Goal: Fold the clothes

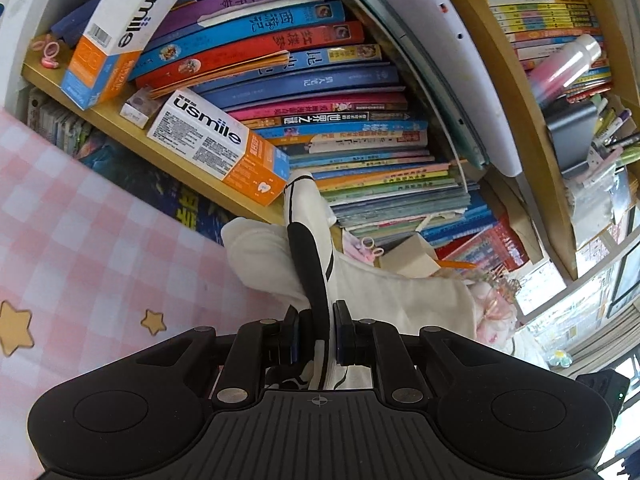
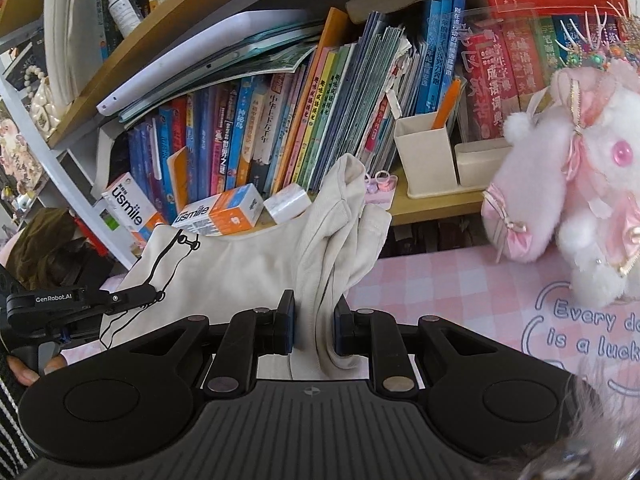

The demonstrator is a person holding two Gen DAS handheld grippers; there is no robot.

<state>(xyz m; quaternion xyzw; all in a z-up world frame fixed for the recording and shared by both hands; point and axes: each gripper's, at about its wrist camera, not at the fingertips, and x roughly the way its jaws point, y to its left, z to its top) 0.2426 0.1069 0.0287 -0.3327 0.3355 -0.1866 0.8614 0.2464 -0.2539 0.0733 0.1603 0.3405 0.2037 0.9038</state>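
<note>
- Above the pink checked cloth (image 1: 80, 240), a cream garment (image 2: 240, 276) hung stretched between the two grippers, lifted clear of the surface in front of the bookshelf (image 1: 132, 128).
- The left gripper (image 1: 316, 344) was nearly closed, its pads pinching a white edge of the garment that carries a black printed band; the fabric bunched up past the fingertips.
- The right gripper (image 2: 314, 332) was likewise nearly closed on a gathered cream fold, with a wad of cloth standing up above the jaws.
- From the right wrist view the left gripper appeared at the far left, gripping the garment's other end, a person's fingers (image 2: 24, 372) just visible beneath it.
- Risk, as a judgement: both grips sat on bunched fabric rather than a flat edge, so a tug to straighten the garment could pull a layer free and drop one corner.
- The garment hung near the toothpaste boxes (image 2: 218, 214) and the plush toy (image 2: 568, 208); a wide swing could snag or knock them.
- Uneven tension between the hands would likely lay the garment down skewed, spoiling the fold line.
- How much of the garment trailed below the grippers could not be seen.
</note>
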